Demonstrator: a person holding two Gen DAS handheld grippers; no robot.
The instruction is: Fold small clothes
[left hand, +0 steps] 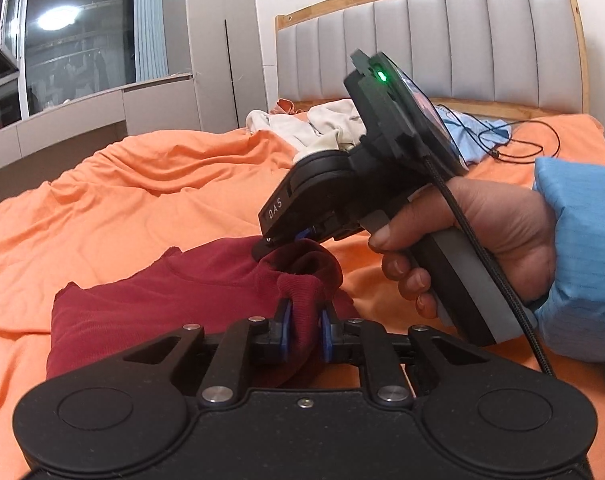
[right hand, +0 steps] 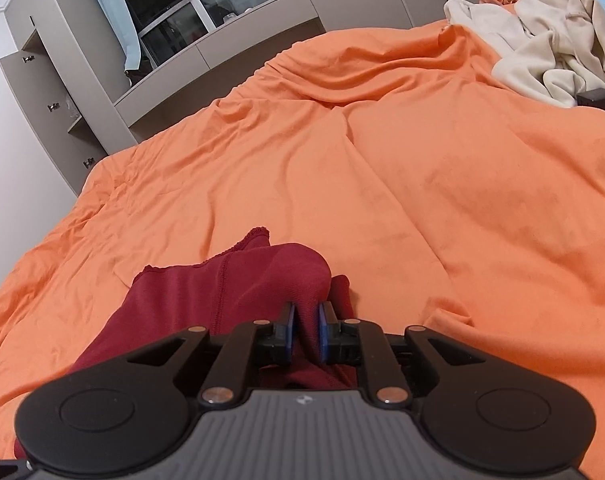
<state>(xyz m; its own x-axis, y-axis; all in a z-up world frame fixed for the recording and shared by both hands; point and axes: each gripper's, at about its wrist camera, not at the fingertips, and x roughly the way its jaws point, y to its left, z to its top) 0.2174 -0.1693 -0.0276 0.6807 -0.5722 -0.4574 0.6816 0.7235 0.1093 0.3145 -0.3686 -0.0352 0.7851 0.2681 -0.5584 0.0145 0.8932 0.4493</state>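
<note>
A dark red garment (left hand: pixel 162 300) lies on the orange bed sheet (left hand: pixel 122 200). My left gripper (left hand: pixel 304 332) is shut on a bunched edge of it, the cloth pinched between the blue pads. My right gripper (left hand: pixel 290 240) shows ahead in the left wrist view, tilted down, held by a hand in a blue sleeve, and grips the same edge a little farther on. In the right wrist view the right gripper (right hand: pixel 304 330) is shut on a raised fold of the red garment (right hand: pixel 206 292), lifted off the sheet (right hand: pixel 422 184).
A pile of cream clothes (right hand: pixel 550 52) and a light blue garment (left hand: pixel 474 132) lie near the padded headboard (left hand: pixel 442 40). A thin black cable (left hand: pixel 522 136) trails over the sheet. Grey cabinets and a window (left hand: pixel 62 48) stand beyond the bed's far side.
</note>
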